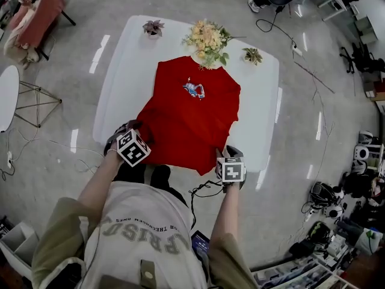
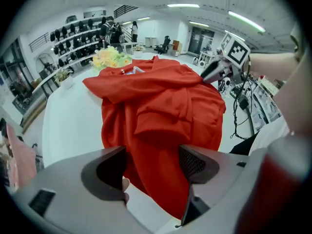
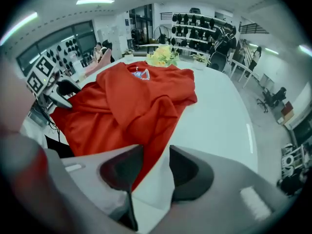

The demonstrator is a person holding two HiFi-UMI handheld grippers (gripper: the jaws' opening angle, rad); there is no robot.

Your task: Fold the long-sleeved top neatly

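A red long-sleeved top (image 1: 189, 122) with a small chest print lies on the white table (image 1: 258, 101), its collar at the far side and its sleeves folded in over the body. My left gripper (image 1: 132, 129) hovers at the top's near left corner. In the left gripper view its jaws (image 2: 152, 165) stand wide apart, with red cloth (image 2: 161, 106) showing between them but not pinched. My right gripper (image 1: 226, 153) is at the near right hem. Its jaws (image 3: 156, 167) stand partly apart over the hem edge (image 3: 131, 101) and the bare table.
A bunch of pale flowers (image 1: 207, 41) and two small potted plants (image 1: 153, 27) (image 1: 252, 55) stand along the table's far edge. The person stands at the near edge. A chair with pink cloth (image 1: 36, 11) and a round side table (image 1: 6, 95) are at the left.
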